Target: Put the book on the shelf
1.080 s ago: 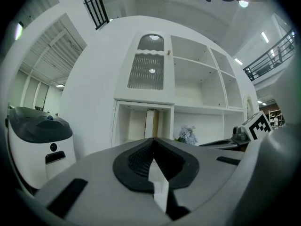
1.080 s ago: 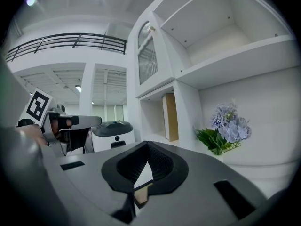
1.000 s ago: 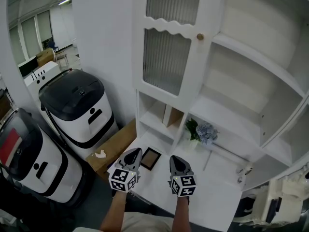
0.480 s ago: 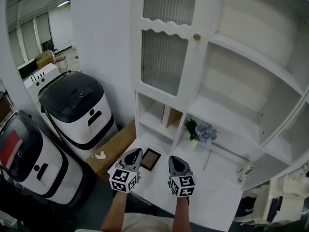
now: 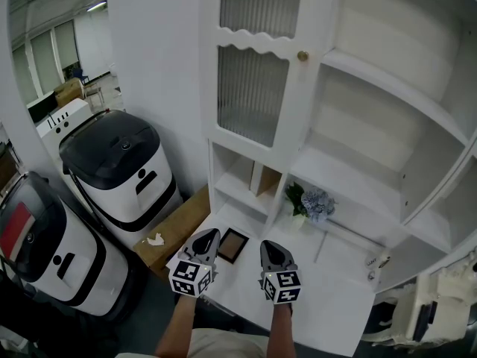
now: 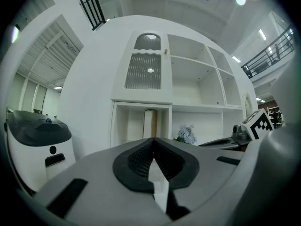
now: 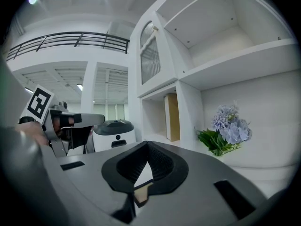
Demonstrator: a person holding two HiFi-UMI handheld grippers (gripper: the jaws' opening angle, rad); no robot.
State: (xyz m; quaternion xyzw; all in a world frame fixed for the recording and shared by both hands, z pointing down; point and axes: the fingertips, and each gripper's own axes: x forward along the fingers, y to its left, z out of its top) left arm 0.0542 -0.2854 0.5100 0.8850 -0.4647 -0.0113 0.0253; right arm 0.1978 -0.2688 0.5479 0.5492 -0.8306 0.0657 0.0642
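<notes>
Item: dark-framed flat brown book (image 5: 232,245), lying on white cabinet counter (image 5: 328,274), just beside left gripper (image 5: 207,236).
Tan upright slab (image 5: 266,182) in lower cubby (image 5: 232,187): book or panel, unclear.
Left gripper, right gripper (image 5: 269,245): jaws together, empty.
Status: flat book off shelf; if slab is a book, 1 already shelved.

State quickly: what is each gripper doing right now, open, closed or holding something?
Left gripper: closed, jaws together, holding nothing.
Right gripper: closed, jaws together, holding nothing.
</notes>
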